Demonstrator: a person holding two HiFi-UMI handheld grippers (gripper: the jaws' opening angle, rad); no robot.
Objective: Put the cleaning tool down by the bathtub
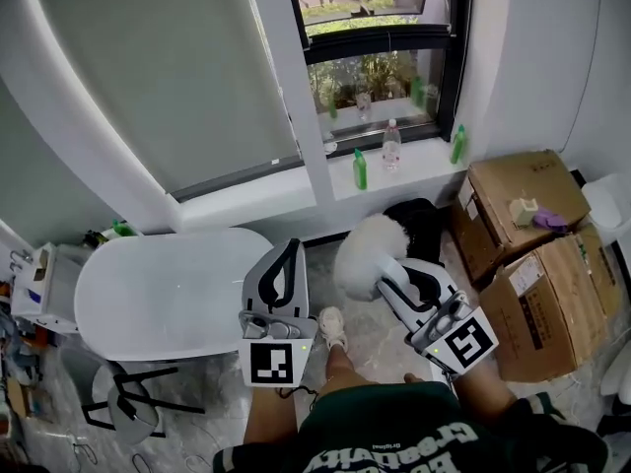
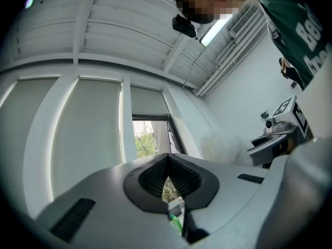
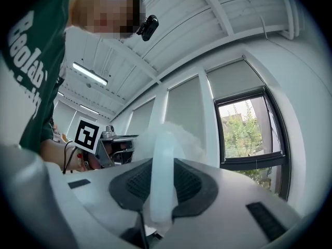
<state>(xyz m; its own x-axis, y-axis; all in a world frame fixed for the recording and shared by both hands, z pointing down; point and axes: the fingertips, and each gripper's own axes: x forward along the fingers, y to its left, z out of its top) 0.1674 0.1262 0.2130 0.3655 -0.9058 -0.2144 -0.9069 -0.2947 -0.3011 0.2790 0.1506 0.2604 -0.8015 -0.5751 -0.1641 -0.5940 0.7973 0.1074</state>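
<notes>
1. Bathtub [image 1: 168,289]: white, oval, on the left part of the marble floor [image 1: 380,348], its long side under the blinded window wall.
2. Cleaning tool [image 1: 363,254]: a duster with a fluffy white head, held up off the floor. In the head view it sits just past the bathtub's right end, between the tub and the cardboard boxes [image 1: 523,200] along the floor's right edge.
3. Right hand-held gripper [image 3: 165,162]: jaws clamped on the tool's pale, translucent handle [image 3: 162,191]. The handle runs up between the ribbed pads, and the fluffy head stands beyond the tips.
4. Left hand-held gripper [image 2: 167,162]: jaws together at the tips, with nothing between them. It is held just right of the bathtub's end, beside the right one but not touching the tool.
5. Through the small gap behind the left gripper's closed tips, its own view shows greenery and a scrap of something green.
6. Window sill [image 1: 296,190]: two green bottles [image 1: 360,168] and a clear bottle [image 1: 391,146] between them, all upright at the sill's right end.
7. Dark bag or cloth [image 1: 424,223]: on the floor below the sill, behind the duster head. I cannot tell which it is.
8. Black-legged stool [image 1: 133,407]: near the tub's front edge, lower left.
9. Person's shoe [image 1: 333,325]: on the floor between the two grippers.
</notes>
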